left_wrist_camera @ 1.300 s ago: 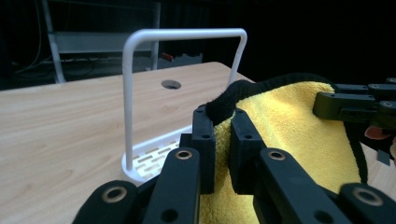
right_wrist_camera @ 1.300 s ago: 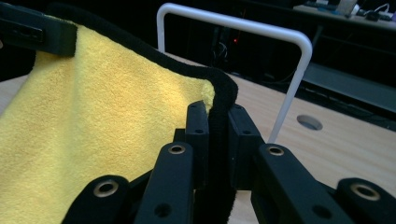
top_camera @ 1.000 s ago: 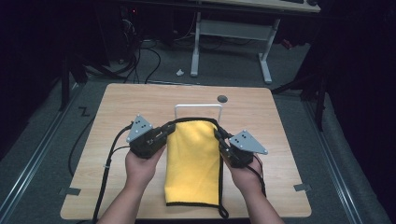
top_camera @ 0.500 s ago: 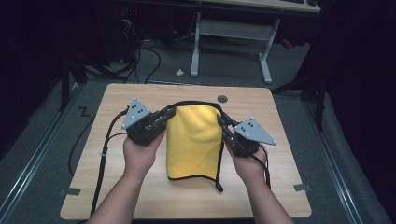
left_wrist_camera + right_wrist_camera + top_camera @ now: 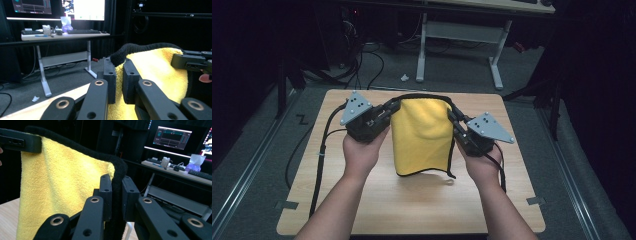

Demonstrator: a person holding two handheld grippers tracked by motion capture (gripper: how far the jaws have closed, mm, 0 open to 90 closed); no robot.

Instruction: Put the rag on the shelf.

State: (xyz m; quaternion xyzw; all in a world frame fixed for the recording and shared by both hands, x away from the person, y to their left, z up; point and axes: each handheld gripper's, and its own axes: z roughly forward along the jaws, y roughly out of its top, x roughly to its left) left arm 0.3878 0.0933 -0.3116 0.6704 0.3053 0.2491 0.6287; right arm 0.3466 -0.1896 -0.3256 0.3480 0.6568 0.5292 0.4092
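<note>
Both forearms entering from the bottom edge of the high view, angled slightly inward and held above the table. Left hand (image 5: 362, 152) wrapped around the body of the left gripper (image 5: 393, 106), grey plate on top, cable trailing down past the wrist. Right hand (image 5: 482, 165) likewise around the right gripper (image 5: 452, 114), plate tilted outward. Grippers pointing toward each other and slightly forward, at about the same height, well apart. Jaws of each nearly closed, pads pinched on a top corner of the yellow cloth (image 5: 419, 135), its black hem between them in both gripper views.
</note>
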